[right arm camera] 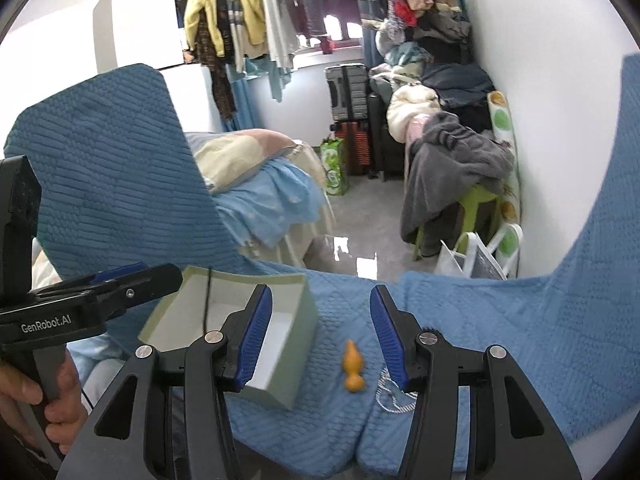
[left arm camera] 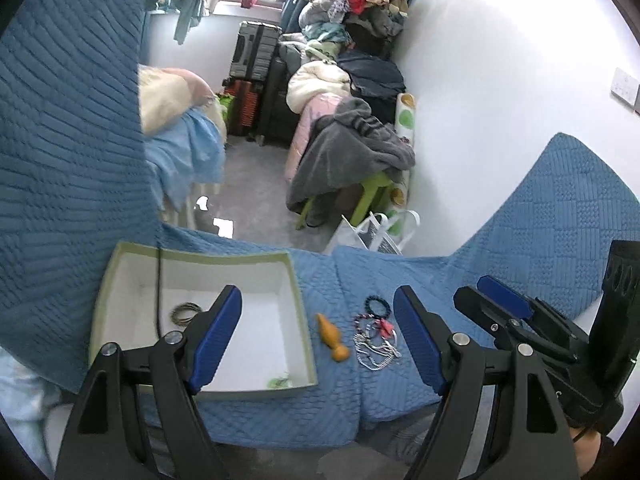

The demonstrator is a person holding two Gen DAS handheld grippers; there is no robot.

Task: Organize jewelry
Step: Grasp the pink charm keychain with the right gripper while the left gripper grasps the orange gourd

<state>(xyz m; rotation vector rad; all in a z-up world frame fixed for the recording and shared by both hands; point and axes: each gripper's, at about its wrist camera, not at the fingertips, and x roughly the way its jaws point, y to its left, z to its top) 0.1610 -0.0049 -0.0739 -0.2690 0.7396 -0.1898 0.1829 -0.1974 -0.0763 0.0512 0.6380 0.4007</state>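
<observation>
Quilt (left arm camera: pixel 328 400): blue, stitched in squares, covering the seat and the raised backs at left and right; everything listed below lies on it.

Box (left arm camera: pixel 200 258): square, open-topped, green outside, white inside, on the quilt at the left. A thin dark cord (left arm camera: pixel 160 288) hangs over its far wall into the interior.

Left gripper (left arm camera: pixel 318 344): black frame, blue pads, jaws spread wide with nothing between them, poised above the box's right wall and the loose items. A hand (right arm camera: pixel 24 400) holds its handle, seen in the right wrist view.

Right gripper (right arm camera: pixel 320 334): same make, jaws parted and empty, over the quilt between box and jewelry. No earlier picture to compare.

Jewelry pile (left arm camera: pixel 376 340): tangled silver chains, a twisted red-and-dark cord bracelet and a small red piece, on the quilt just right of the box; partly hidden behind the right pad in the right wrist view.

Wooden piece (left arm camera: pixel 332 338): orange-brown, gourd-shaped, lying between box and pile, apart from both.

Beaded bracelet (left arm camera: pixel 376 306): dark, at the pile's far edge.

Thin bangles (left arm camera: pixel 185 312): dark rings, inside the box near its left wall.

Small green item (left arm camera: pixel 280 380): inside the box at its near right corner; too small to identify.
</observation>
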